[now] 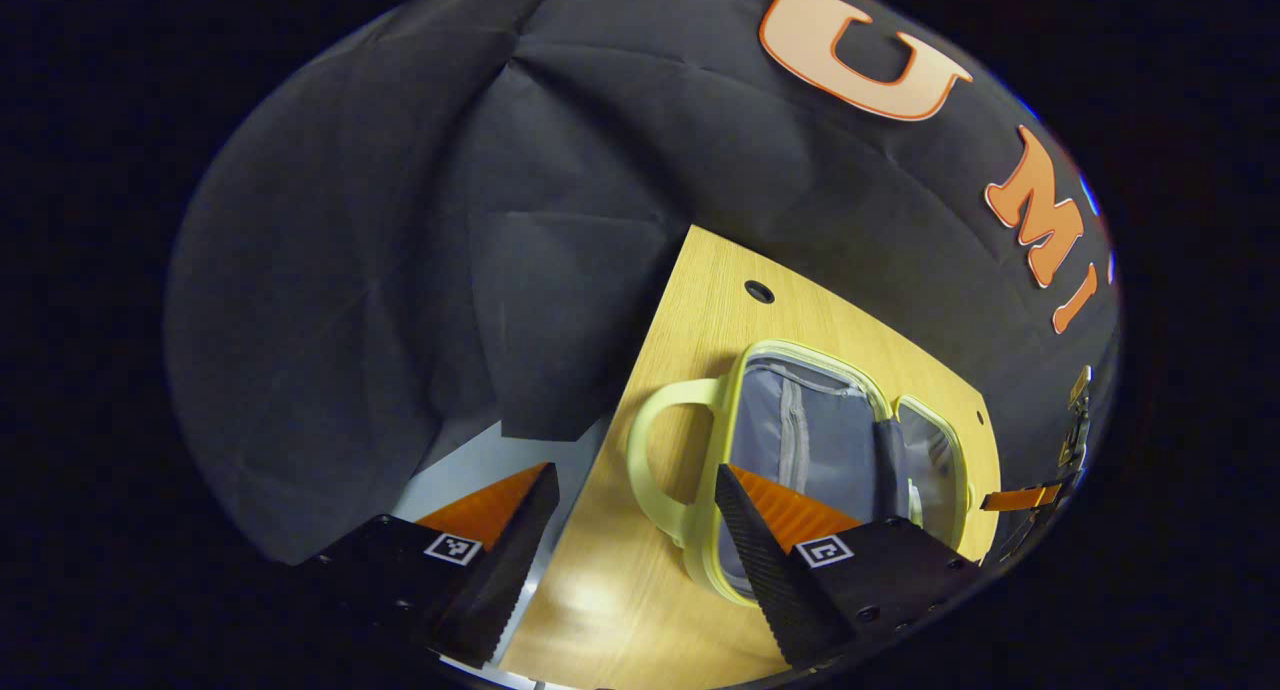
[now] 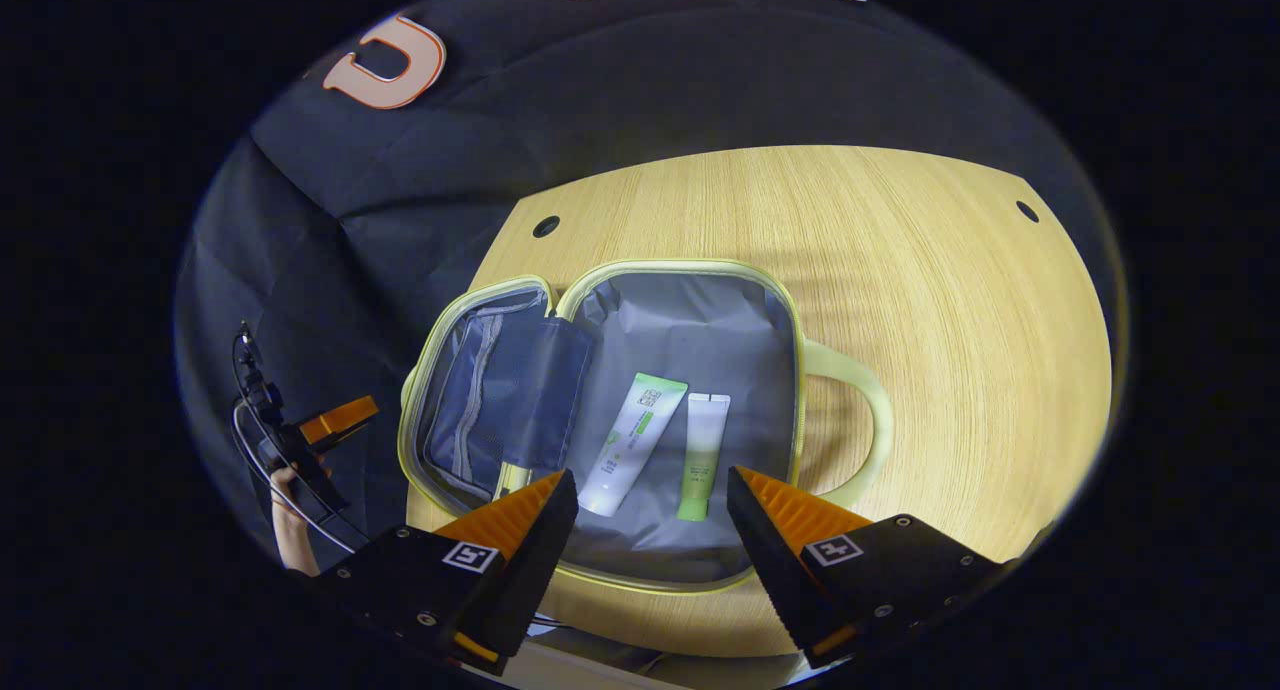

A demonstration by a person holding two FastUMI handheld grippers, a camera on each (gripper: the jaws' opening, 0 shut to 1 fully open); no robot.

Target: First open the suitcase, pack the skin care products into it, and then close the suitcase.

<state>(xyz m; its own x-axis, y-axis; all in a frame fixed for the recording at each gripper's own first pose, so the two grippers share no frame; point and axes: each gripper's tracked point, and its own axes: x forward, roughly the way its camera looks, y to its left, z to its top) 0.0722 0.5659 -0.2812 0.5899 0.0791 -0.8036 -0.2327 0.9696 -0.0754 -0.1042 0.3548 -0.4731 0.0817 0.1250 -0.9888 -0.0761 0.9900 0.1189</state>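
The small suitcase (image 2: pixel 690 270) lies open and flat on the wooden table, with a pale yellow-green rim, grey lining and a loop handle (image 2: pixel 870 410). Its right half holds a white and green tube (image 2: pixel 635 440) and a smaller green-capped tube (image 2: pixel 705 455), side by side. A grey flap (image 2: pixel 540 390) covers part of the left half, and a yellowish end (image 2: pixel 512 478) peeks from under it. My right gripper (image 2: pixel 650 478) hovers open over the case's near edge. My left gripper (image 1: pixel 635 470) is open beside the suitcase (image 1: pixel 820 440), near its handle (image 1: pixel 655 450).
The wooden table (image 2: pixel 950 320) has small round holes (image 2: pixel 546 226) near its back corners. The table's left edge (image 1: pixel 600 450) runs just under my left gripper. The left gripper (image 2: pixel 335 420) and the hand holding it (image 2: pixel 285 510) sit beyond the case's left side.
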